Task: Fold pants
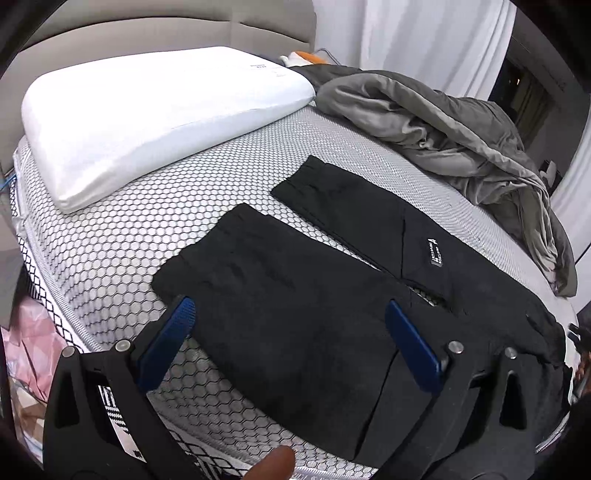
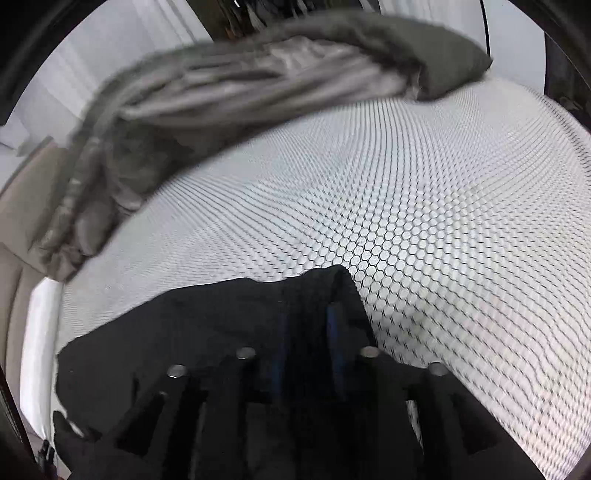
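I see black fabric pants (image 1: pixel 295 314) with a small black-and-white label, lying on my white mattress cover (image 1: pixel 110 236) printed in a black honeycomb pattern. The rectangular foam pillow (image 1: pixel 147 110) is plain white, the rumpled blanket (image 1: pixel 461 140) grey, and my gripper's finger pads (image 1: pixel 168 343) blue.

A home bedroom: honeycomb-patterned mattress (image 1: pixel 110 236), white pillow (image 1: pixel 147 114), padded headboard (image 1: pixel 166 26), rumpled grey blanket (image 1: pixel 461 140).

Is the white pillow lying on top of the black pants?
No, the pillow lies apart from the pants, with bare honeycomb mattress showing between them.
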A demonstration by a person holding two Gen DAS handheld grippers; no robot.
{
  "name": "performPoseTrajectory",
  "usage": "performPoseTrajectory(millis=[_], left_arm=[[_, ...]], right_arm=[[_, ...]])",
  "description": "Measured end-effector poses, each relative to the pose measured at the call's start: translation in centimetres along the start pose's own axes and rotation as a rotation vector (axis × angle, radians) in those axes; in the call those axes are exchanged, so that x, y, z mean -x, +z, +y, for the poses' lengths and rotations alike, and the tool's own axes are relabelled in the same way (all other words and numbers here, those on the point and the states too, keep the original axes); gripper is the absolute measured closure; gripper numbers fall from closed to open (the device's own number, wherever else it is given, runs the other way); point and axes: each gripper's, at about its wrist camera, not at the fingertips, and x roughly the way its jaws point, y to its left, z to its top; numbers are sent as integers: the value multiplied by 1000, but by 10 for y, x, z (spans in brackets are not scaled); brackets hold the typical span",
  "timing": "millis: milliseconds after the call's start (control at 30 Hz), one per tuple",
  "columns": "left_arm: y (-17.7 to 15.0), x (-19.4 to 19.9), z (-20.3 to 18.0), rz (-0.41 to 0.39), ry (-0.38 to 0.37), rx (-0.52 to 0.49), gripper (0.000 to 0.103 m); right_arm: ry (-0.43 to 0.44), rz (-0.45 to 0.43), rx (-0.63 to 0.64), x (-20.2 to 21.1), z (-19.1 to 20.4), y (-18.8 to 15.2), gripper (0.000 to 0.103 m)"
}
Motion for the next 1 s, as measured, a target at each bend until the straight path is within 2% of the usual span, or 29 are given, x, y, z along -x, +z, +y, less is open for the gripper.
performPoseTrajectory(millis=[100,167,233,300,367,433,533,567,600,633,700,800,867,967,1000], left_arm=[[-5,-1,8,8,6,20,1],[-11,-3,17,17,-13,51,1],[-18,-6,24,31,-31,87,1],[-24,-9,32,48,-48,111,1],[-26,-11,38,51,-62,117,1],[-25,-17,46,72,-77,148,8],[-16,-31,49,100,-101,179,24],[-13,-38,47,102,-97,175,39],[-10,-44,47,103,-87,181,50],[-9,-49,47,100,-88,188,56],[-9,-62,51,93,-91,242,92],[-11,-71,57,75,-90,306,101],[-12,-66,55,55,-83,301,101],[-10,-53,52,32,-74,258,101],[-9,-48,51,24,-73,250,101]], right_arm=[[101,-115,14,53,-5,-35,44],[132,-162,11,83,-3,-66,35],[193,-173,-2,110,-7,-104,33],[242,-163,-26,127,-9,-137,26],[260,-190,-47,144,-11,-168,21],[239,-223,-74,159,-18,-197,16],[198,-247,-127,166,-21,-232,16],[195,-232,-134,165,-24,-242,16],[193,-222,-138,163,-26,-246,16],[189,-209,-140,162,-28,-255,16],[186,-189,-157,158,-35,-269,16],[231,-148,-218,140,-51,-285,16],[242,-117,-260,120,-58,-283,16],[264,-167,-318,113,-62,-272,17],[268,-203,-321,116,-62,-268,26]])
